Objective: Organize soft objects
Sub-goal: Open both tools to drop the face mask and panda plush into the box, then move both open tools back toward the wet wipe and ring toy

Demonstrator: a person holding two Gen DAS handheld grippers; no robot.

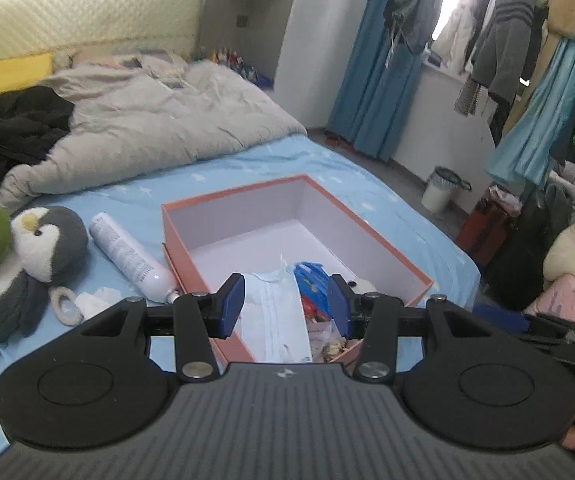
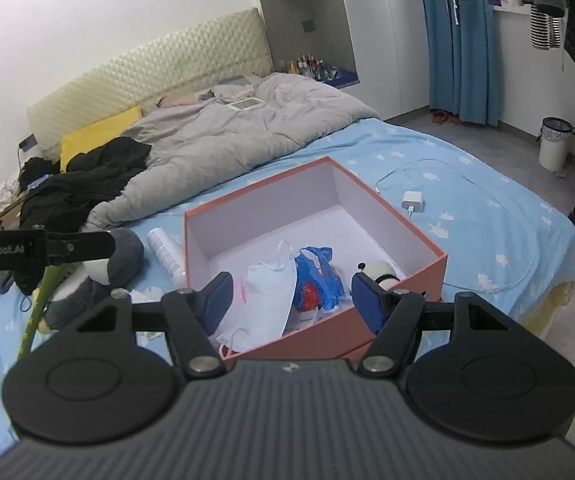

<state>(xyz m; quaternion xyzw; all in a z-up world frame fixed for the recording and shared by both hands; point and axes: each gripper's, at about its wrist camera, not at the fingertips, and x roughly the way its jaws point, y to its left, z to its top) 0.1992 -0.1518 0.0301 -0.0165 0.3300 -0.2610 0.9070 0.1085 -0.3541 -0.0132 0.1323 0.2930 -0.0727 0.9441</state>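
Far half of orange box (image 1: 367,236) open and bare; near half filled with face mask (image 1: 275,312), blue bag (image 1: 311,284), small white toy (image 1: 363,285). Spray can (image 1: 131,256) lies just beside box's left wall, penguin plush (image 1: 43,244) and teething ring (image 1: 65,304) beyond it toward bed's left edge. Grey duvet (image 1: 159,120) heaped across head end. Blue sheet (image 2: 487,200) right of box free except charger (image 2: 412,201) and cable.
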